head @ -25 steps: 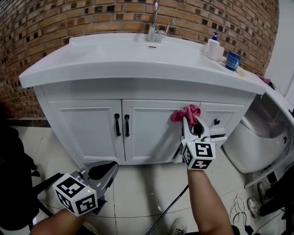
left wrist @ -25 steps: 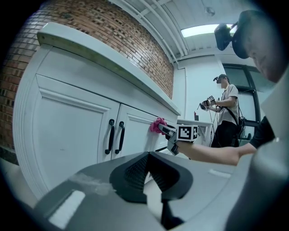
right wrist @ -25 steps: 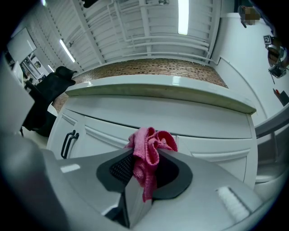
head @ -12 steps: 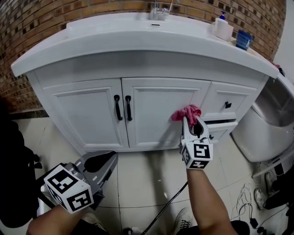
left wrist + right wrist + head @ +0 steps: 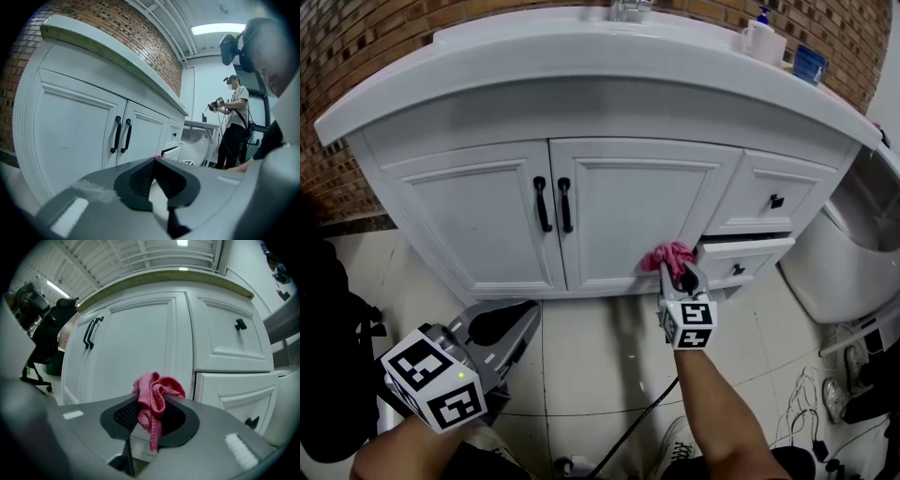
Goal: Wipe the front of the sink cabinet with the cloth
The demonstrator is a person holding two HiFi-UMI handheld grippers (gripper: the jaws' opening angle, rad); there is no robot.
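The white sink cabinet (image 5: 619, 202) has two doors with black handles (image 5: 553, 203) and drawers on the right. My right gripper (image 5: 678, 269) is shut on a pink cloth (image 5: 665, 257), which presses against the lower right corner of the right door (image 5: 140, 343), beside the lower drawer (image 5: 741, 255) that stands slightly open. In the right gripper view the pink cloth (image 5: 154, 397) bunches up between the jaws. My left gripper (image 5: 511, 330) hangs low over the floor at the left, shut and empty, away from the cabinet (image 5: 79, 126).
A toilet (image 5: 844, 253) stands right of the cabinet. A soap bottle (image 5: 759, 39) and a blue cup (image 5: 809, 64) sit on the countertop. A black chair (image 5: 333, 328) is at the left. A black cable (image 5: 633, 431) runs over the tiled floor. Another person (image 5: 233, 122) stands far off.
My right gripper has slid the cloth down the right door from near its top to its bottom corner. The head view has tilted down. The left gripper has stayed low.
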